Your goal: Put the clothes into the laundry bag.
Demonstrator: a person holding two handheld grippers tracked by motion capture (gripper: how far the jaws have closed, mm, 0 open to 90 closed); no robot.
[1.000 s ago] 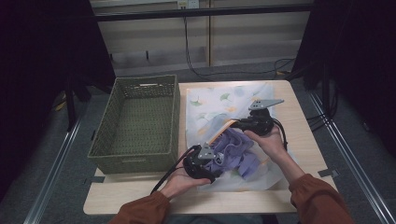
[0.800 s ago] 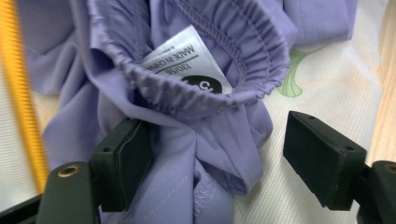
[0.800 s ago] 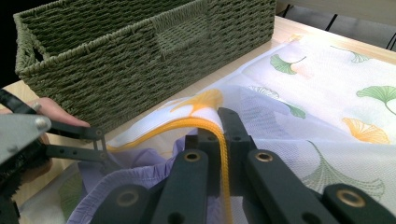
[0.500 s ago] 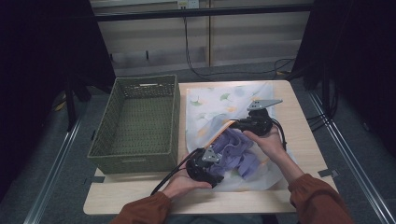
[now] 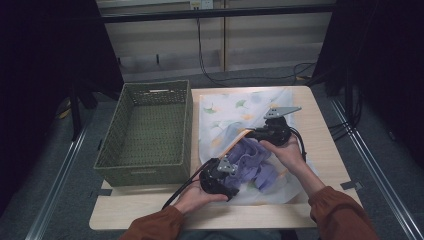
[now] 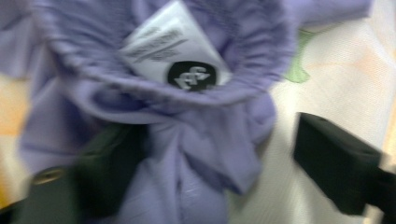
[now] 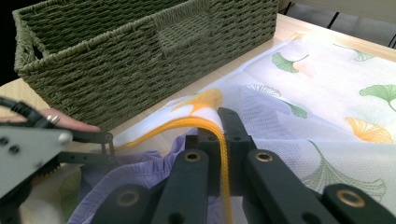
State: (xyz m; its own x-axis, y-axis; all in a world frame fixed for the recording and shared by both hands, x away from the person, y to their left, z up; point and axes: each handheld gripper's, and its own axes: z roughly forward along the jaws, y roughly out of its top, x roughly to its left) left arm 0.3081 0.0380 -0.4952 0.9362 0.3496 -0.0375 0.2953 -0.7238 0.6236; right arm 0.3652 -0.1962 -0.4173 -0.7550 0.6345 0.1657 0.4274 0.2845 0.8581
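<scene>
Working: two hand-held grippers over a mesh laundry bag (image 5: 235, 112) with a ginkgo-leaf print, spread flat on the table (image 5: 327, 150); a purple garment (image 5: 252, 162) lies at the bag's near end.
Left gripper (image 5: 218, 176): at the garment's near-left side, jaws standing wide and just now easing a little narrower. In the left gripper view the cloth bunches between them, draped against one jaw; the other jaw stands clear of it over the bag's mesh. No press on the cloth seen.
Right gripper (image 7: 223, 140): jaws closed tight on the bag's orange edge (image 7: 196, 122), which arcs up out of the grip and runs off toward the other hand.
Garment: crumpled, a white label (image 6: 175, 51) with a black round mark facing up. It lies just under the lifted orange edge; whether inside the bag or on top, cannot tell.
Basket (image 5: 150, 132): green woven, left of the bag, its right wall just beside the bag's left edge.
Edges: bag's near edge lies close to the table's front edge; its far edge reaches close to the table's back edge.
Open room: bare wood strip right of the bag; narrow bare strip in front, between the forearms.
</scene>
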